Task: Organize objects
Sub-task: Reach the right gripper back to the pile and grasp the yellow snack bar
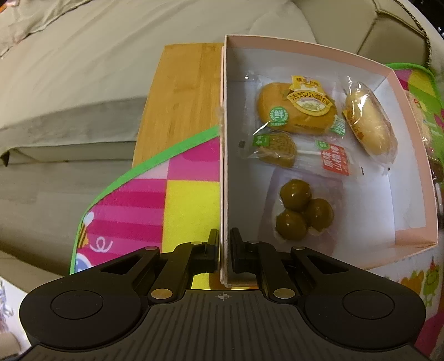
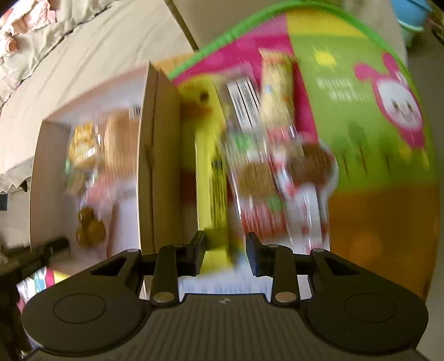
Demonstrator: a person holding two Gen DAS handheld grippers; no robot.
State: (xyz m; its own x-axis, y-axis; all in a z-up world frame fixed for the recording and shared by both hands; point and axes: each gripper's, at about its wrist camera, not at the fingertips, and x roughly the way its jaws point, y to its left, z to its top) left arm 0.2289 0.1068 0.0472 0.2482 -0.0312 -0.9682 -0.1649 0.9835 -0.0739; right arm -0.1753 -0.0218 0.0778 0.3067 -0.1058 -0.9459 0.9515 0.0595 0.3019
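A pink-rimmed white box (image 1: 394, 75) stands on a bright cartoon mat (image 1: 191, 200). In it lie two wrapped buns (image 1: 297, 108), a brown pastry packet (image 1: 277, 148), a red-labelled packet (image 1: 334, 159) and a pack of three green balls (image 1: 301, 213). My left gripper (image 1: 224, 236) is shut on the box's left wall (image 1: 223, 138), one finger on each side of it. The right wrist view is motion-blurred. There my right gripper (image 2: 225, 241) points down just right of the box wall (image 2: 147, 144), beside a heap of snack packets (image 2: 258, 177). Its jaws stand slightly apart with a blurred yellow-green strip (image 2: 215, 211) between them; I cannot make out a grip.
The mat lies on a bamboo tabletop (image 1: 183, 91). Beige bedding (image 1: 83, 61) fills the far left, and a beige cushion (image 1: 388, 27) sits behind the box. A blue object (image 2: 410, 14) is at the far right. More packets lie right of the box (image 1: 433, 155).
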